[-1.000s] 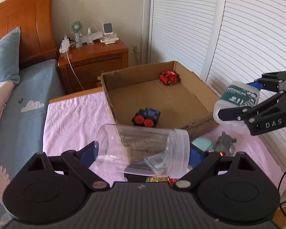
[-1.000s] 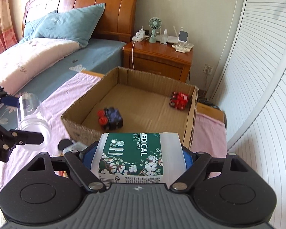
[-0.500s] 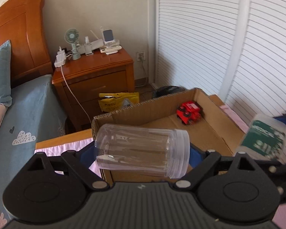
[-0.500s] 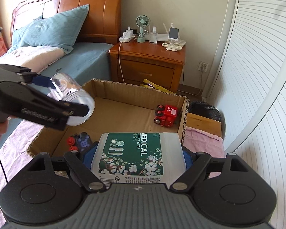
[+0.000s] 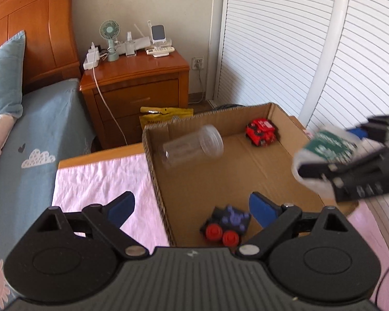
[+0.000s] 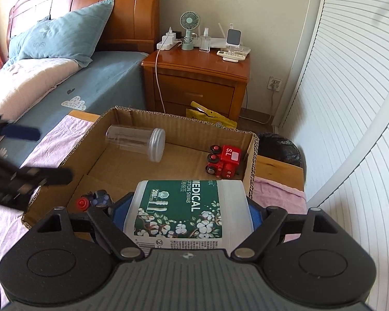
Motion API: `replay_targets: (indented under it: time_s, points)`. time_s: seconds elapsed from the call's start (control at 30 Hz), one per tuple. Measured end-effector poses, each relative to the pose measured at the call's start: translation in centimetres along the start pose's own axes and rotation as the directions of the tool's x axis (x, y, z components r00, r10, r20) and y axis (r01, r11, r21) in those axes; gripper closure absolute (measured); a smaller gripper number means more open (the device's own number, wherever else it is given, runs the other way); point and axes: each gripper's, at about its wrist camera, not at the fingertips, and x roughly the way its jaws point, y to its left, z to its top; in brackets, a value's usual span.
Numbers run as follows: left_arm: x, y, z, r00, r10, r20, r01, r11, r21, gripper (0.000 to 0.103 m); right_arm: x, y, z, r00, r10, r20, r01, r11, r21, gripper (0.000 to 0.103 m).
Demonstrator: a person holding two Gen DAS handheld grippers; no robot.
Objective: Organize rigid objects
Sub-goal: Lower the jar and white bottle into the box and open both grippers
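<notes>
The clear plastic jar [image 5: 193, 146] [image 6: 136, 142] is on its side and slightly blurred, inside the cardboard box [image 5: 153, 160] [image 6: 179, 121] by its far left corner. It is free of my left gripper [image 5: 190, 204] [image 6: 36, 154], which stands open over the box's left wall with nothing between its blue pads. My right gripper [image 6: 186, 208] [image 5: 350, 171] is shut on a white cotton swab tub with a green label [image 6: 184, 210] [image 5: 326, 150], above the box's near right part. A red toy truck [image 5: 260, 132] [image 6: 224, 163] and a blue toy vehicle with red wheels [image 5: 227, 224] [image 6: 96, 199] lie in the box.
The box sits on a pink cloth [image 5: 101, 178] over a wooden table. Beyond it are a wooden nightstand [image 6: 197, 77] with a fan and chargers, a yellow bag [image 5: 166, 115] and a black bin [image 6: 280, 147]. A bed [image 6: 64, 77] lies left, white louvred doors [image 5: 285, 51] right.
My left gripper let go of the clear jar, which now lies in the box's far corner. Both grippers moved forward over the box, the right one still carrying the swab tub.
</notes>
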Motion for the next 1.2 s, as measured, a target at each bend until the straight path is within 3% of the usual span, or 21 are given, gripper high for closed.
replay_targets:
  time_s: [0.33, 0.4, 0.5, 0.83, 1.03, 1.2]
  points:
    - [-4.8, 0.0, -4.8, 1.0, 0.021, -0.023, -0.02, 0.997, 0.072, 0.008, 2.9, 1.7, 3.8, 1.0, -0.012, 0.012, 0.012, 1.0, -0.007, 0.016]
    - [-5.3, 0.3, -5.3, 1.0, 0.006, -0.023, -0.004, 0.998, 0.057, 0.008, 3.6, 1.8, 4.4, 1.0, -0.011, 0.011, 0.011, 1.0, 0.009, 0.0]
    - [-5.8, 0.7, -6.2, 0.999, 0.007, -0.032, -0.005, 0.999, 0.041, 0.008, 3.5, 2.2, 4.7, 1.0, -0.005, 0.008, 0.005, 1.0, 0.013, 0.0]
    - [-8.0, 0.3, -7.7, 1.0, 0.009, -0.001, -0.009, 1.0, -0.003, 0.007, -2.2, 3.3, 2.1, 0.999, 0.021, 0.032, -0.021, 1.0, -0.014, 0.0]
    - [-9.8, -0.6, -8.8, 0.995, 0.072, 0.063, -0.07, 0.997, -0.029, 0.003, -5.7, 3.5, -0.5, 0.998, 0.035, 0.053, -0.034, 0.999, -0.008, 0.0]
    - [-10.0, -1.3, -10.0, 0.995, 0.089, 0.051, -0.085, 0.994, -0.068, 0.002, -7.1, 2.7, -3.8, 0.999, 0.016, 0.04, -0.018, 0.999, 0.034, 0.0]
